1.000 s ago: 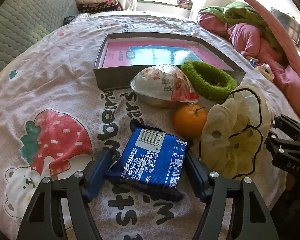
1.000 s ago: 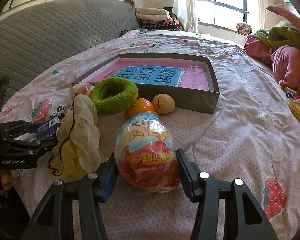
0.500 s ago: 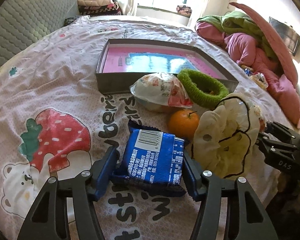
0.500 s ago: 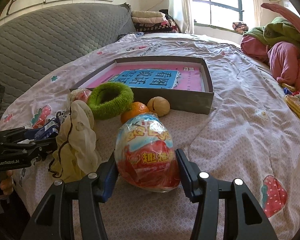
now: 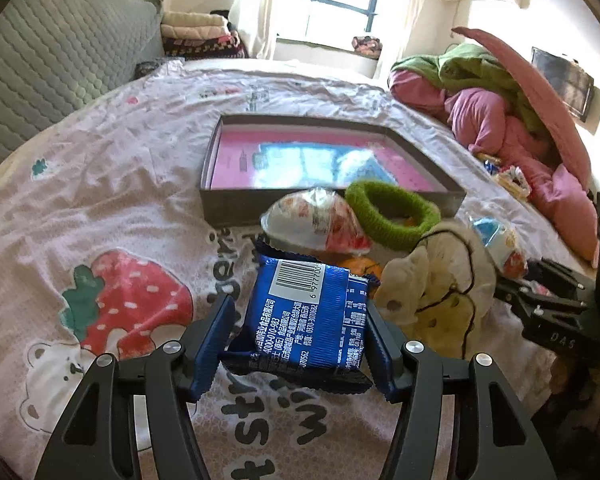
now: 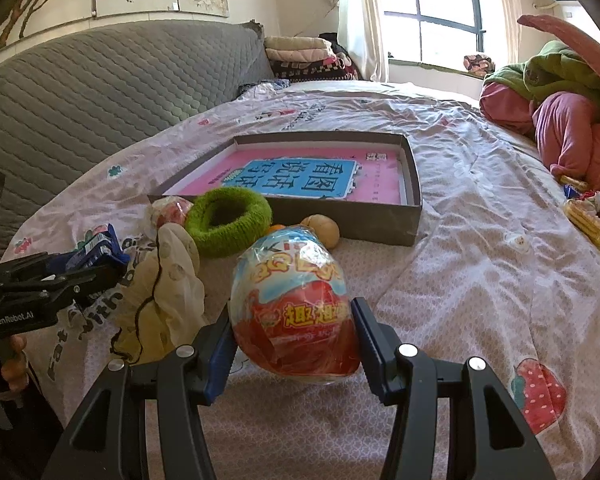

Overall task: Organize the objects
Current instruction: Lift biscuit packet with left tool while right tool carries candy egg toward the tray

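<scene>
The left gripper [image 5: 300, 354] had just been closing and clenched the blue snack packet [image 5: 308, 316], its long axis pointing ahead. The right gripper [image 6: 294, 350] gripped a wrapped toy egg [image 6: 294, 308], standing upright. Beyond the green scrunchie [image 6: 228, 216], the open grey box [image 6: 414, 216] lay straight ahead of both.

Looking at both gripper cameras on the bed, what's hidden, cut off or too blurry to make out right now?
- Orange, left wrist view: mostly hidden behind the blue snack packet.
- Box print, left wrist view: washed out by glare.
- Small egg toy, right wrist view: partly behind the green knitted ring.
- Left gripper, right wrist view: body cut off by the left edge.
- Big egg toy underside: hidden, so whether it rests on the bedsheet is unclear.
</scene>
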Demonstrator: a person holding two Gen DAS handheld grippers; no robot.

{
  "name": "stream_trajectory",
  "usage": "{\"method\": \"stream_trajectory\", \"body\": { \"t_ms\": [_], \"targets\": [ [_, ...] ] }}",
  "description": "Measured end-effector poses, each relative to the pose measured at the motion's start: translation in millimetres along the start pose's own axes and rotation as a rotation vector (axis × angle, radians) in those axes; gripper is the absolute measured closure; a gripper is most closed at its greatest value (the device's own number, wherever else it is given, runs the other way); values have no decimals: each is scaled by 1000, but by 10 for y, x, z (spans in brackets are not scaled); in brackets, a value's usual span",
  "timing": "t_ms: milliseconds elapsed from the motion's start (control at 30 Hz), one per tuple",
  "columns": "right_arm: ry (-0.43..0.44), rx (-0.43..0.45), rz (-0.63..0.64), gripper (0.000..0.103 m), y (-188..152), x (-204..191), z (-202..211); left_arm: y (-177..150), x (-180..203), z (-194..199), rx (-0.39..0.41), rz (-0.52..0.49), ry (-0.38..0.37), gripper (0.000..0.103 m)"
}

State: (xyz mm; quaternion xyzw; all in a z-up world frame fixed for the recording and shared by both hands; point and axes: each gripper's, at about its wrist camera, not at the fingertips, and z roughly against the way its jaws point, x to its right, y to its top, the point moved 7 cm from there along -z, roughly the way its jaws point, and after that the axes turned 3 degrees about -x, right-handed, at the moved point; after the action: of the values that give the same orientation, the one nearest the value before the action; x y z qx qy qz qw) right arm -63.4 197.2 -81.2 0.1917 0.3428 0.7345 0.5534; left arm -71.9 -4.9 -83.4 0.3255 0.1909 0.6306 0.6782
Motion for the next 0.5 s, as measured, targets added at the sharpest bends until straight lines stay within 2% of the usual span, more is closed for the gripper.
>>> {"method": "stream_trajectory", "body": {
  "t_ms": [500],
  "targets": [
    [8,50,12,48,122,-19,66,252,143,23,22,-5,18,40]
  ]
}}
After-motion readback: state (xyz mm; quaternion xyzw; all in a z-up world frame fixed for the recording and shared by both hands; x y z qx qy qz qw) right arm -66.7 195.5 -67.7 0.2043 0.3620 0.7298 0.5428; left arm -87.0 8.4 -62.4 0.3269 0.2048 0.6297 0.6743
